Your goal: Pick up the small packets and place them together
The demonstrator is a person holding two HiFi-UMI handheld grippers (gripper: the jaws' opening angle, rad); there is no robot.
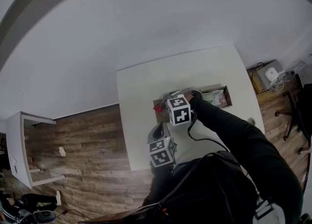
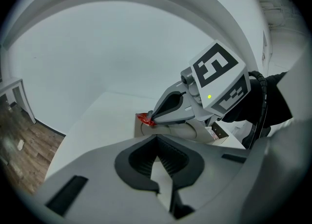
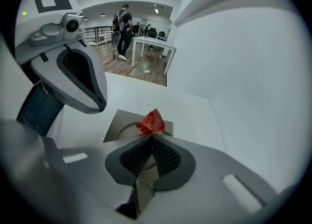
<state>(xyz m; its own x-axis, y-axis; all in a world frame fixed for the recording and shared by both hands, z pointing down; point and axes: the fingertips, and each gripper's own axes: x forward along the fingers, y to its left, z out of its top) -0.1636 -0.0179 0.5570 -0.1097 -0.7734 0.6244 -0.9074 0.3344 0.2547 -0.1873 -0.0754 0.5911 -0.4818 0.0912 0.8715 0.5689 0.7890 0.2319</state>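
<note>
Your white table [image 1: 141,121] fills most of the head view, but your dark sleeve [image 1: 243,145] covers its near right part, and the table's near edge is lost behind your body.

A brown tray [image 3: 117,123] lies on the table. From the head view the marker cubes and your sleeve hide its middle. Only its right compartment [image 1: 218,97] shows clearly there, with pale things in it that are too small to name. In the right gripper view a corner of the tray and part of a round hollow show. The rest is cut off behind the jaws.

Your right gripper [image 3: 150,135] is clenched on a small red packet [image 3: 151,122]. The pads pinch its lower end, which is hidden between them, and the crumpled upper part sticks out past the tips. Any print on it cannot be read. The packet hangs over the tray's left end. No view shows whether it touches the tray.

Your left gripper [image 2: 156,139] is held nearer to you than the right one, apart from the tray. Its jaws are pressed together at the tips with nothing between them. Its body blocks the lower half of its own view, so the table right under it is out of sight.
</note>
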